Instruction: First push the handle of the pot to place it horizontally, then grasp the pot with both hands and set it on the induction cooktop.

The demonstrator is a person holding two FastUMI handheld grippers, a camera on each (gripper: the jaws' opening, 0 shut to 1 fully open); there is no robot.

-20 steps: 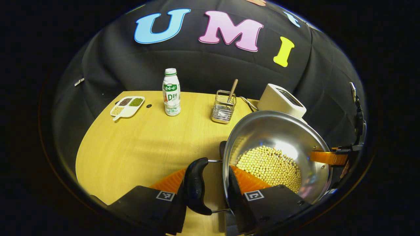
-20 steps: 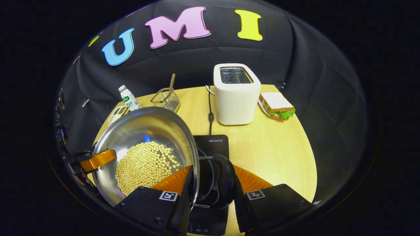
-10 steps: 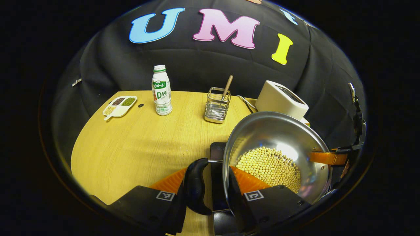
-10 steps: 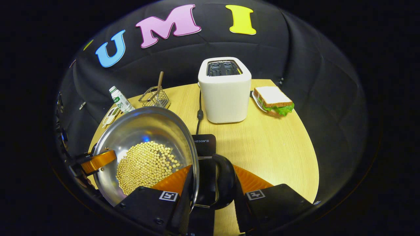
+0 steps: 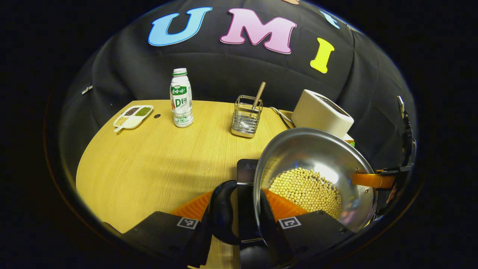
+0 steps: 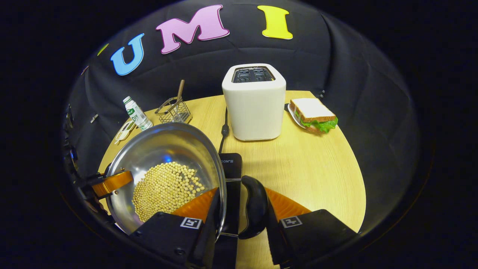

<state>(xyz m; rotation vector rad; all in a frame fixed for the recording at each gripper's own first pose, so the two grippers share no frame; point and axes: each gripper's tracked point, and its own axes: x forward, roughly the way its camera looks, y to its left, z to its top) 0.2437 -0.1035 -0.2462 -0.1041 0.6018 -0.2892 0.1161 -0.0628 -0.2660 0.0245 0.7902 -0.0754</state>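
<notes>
Two grippers clamp the steel pot (image 5: 317, 164) of soybeans by its side handles, left gripper (image 5: 241, 220) and right gripper (image 6: 239, 216), above the induction cooktop (image 6: 231, 168); beyond on the desk (image 6: 310, 168), toaster (image 6: 254, 102), sandwich (image 6: 313, 115); the cooktop's printing is half hidden.

Black tongs (image 5: 241, 220) bodies with square black-and-white markers and small screws, both alike (image 6: 241, 220).

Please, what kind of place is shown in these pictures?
Most likely a mock kitchen set up in a recording booth: a wooden table with a toaster, an induction cooktop and a steel pot of beans, backed by a black cloth wall.
</notes>
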